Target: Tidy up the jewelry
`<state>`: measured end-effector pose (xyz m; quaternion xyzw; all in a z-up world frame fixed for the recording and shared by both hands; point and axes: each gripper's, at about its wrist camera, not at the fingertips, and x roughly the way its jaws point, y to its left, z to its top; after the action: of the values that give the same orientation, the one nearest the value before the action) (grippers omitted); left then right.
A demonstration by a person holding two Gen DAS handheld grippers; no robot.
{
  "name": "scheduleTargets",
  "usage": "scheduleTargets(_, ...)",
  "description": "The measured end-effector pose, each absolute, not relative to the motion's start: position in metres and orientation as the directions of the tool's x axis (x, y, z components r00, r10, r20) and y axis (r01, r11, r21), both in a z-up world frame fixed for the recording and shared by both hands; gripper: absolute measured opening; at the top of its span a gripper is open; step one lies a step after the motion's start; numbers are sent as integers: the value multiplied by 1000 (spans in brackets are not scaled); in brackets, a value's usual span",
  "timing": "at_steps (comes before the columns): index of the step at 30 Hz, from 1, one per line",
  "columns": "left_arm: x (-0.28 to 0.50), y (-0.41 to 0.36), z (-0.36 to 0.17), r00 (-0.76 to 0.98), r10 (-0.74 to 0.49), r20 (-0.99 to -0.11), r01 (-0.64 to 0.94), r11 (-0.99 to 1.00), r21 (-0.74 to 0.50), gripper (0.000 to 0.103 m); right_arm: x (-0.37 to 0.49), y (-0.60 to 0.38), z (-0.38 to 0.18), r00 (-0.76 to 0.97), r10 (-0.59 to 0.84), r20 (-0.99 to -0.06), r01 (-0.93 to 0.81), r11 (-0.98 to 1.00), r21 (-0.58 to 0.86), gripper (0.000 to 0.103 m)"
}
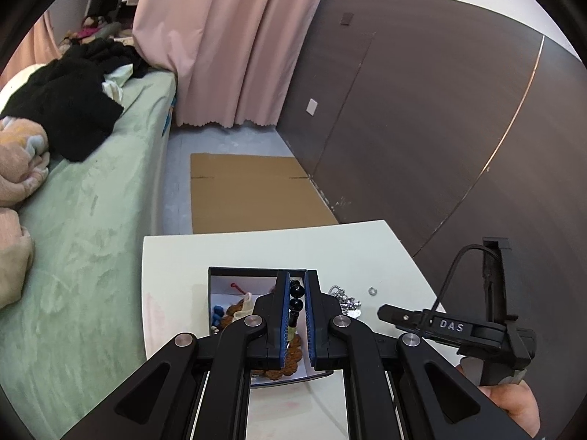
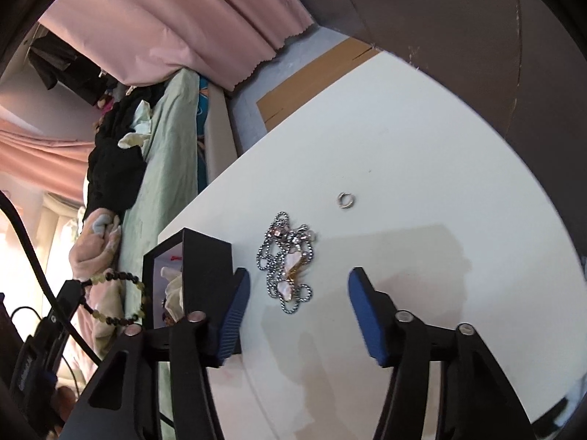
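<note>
Your left gripper point(image 1: 296, 315) is nearly closed on the beaded bracelet point(image 1: 296, 299), and the dark beads show pinched between its blue pads; in the right wrist view the rest of the loop point(image 2: 117, 299) hangs free to the side of that gripper. You seem to be holding it by one short stretch so the loop can drop straight into the black box point(image 1: 220, 273), which sits directly below and ahead of those jaws. The box is open-topped with a white lining, and already holds a brown beaded piece point(image 1: 290, 357), something small and blue point(image 1: 217, 313), a pale item and a red bit near the far wall; what each one is I cannot tell. Your right gripper point(image 2: 299, 315) has its jaws standing well apart with nothing between the pads, pointed down at the white table point(image 2: 422, 128). The silver ball chain point(image 2: 288, 264) lies heaped just ahead of that gap, closer to the left finger, which is touching or almost touching the box's outer wall. A small silver ring point(image 2: 345, 199) rests farther out beyond the chain, well apart from both jaws.
</note>
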<state>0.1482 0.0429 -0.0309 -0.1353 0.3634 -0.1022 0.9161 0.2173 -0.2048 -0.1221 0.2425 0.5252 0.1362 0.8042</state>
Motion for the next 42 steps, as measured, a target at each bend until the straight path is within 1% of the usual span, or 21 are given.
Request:
scheduleTargets(2, 150, 45, -33, 709, -294, -641, 87, 939, -333, 8, 221, -202, -126, 404, 485, -775, 44, 836, 546, 53)
scheduleTargets(8, 152, 48, -37, 700, -310, -643, 81, 929, -361, 8, 231, -191, -136, 388, 505, -771, 58, 822, 567, 42)
scheduleTargets(9, 152, 49, -38, 699, -311, -644, 76, 928, -366, 8, 233, -190, -138, 386, 506, -771, 61, 820, 569, 39)
scheduleTargets(14, 155, 52, -39, 695, -317, -645, 70, 923, -378, 8, 240, -185, -150, 370, 503, -781, 94, 816, 570, 33)
scheduleTargets(16, 156, 52, -40, 693, -321, -646, 72, 922, -380, 8, 241, -184, -152, 371, 502, -781, 102, 814, 572, 26)
scheduleTargets(17, 156, 52, -41, 692, -321, -647, 73, 922, -380, 8, 241, -185, -153, 373, 497, -783, 104, 816, 568, 25)
scheduleTargets(19, 157, 51, -42, 688, -325, -649, 74, 921, -382, 8, 241, -185, -154, 376, 494, -784, 108, 817, 566, 16)
scheduleTargets(21, 158, 50, -44, 684, -327, -653, 74, 921, -384, 8, 240, -186, -156, 374, 499, -782, 118, 811, 573, 9)
scheduleTargets(23, 160, 50, -46, 679, -326, -657, 69, 920, -385, 8, 239, -188, -156, 382, 504, -775, 125, 802, 584, 8)
scheduleTargets(28, 165, 47, -51, 636, -371, -677, 80, 904, -420, 9, 232, -190, -141, 424, 502, -754, 86, 806, 585, 6)
scheduleTargets(29, 166, 46, -52, 628, -373, -683, 81, 904, -420, 13, 230, -189, -137, 432, 502, -749, 71, 809, 584, 6)
scheduleTargets(30, 166, 44, -53, 623, -374, -688, 80, 904, -419, 24, 230, -189, -134, 438, 502, -746, 60, 811, 582, 5)
scheduleTargets(31, 166, 43, -54, 619, -374, -690, 79, 904, -419, 34, 229, -188, -130, 446, 502, -741, 45, 814, 579, 5)
scheduleTargets(32, 166, 43, -54, 622, -374, -688, 77, 904, -421, 56, 228, -188, -126, 455, 501, -736, 27, 818, 574, 5)
scheduleTargets(33, 165, 43, -53, 630, -372, -682, 73, 902, -425, 71, 226, -188, -122, 464, 499, -731, 13, 822, 569, 5)
scheduleTargets(34, 163, 44, -52, 644, -370, -670, 71, 901, -429, 74, 225, -187, -118, 474, 496, -727, -2, 827, 563, 5)
scheduleTargets(35, 162, 44, -50, 651, -370, -663, 71, 899, -432, 75, 224, -188, -115, 483, 495, -723, -14, 829, 559, 5)
scheduleTargets(39, 163, 46, -50, 649, -365, -668, 60, 899, -434, 75, 221, -189, -103, 517, 491, -702, -52, 836, 546, 3)
scheduleTargets(42, 165, 49, -53, 643, -370, -671, 45, 892, -449, 75, 220, -191, -100, 519, 470, -714, -51, 851, 523, 3)
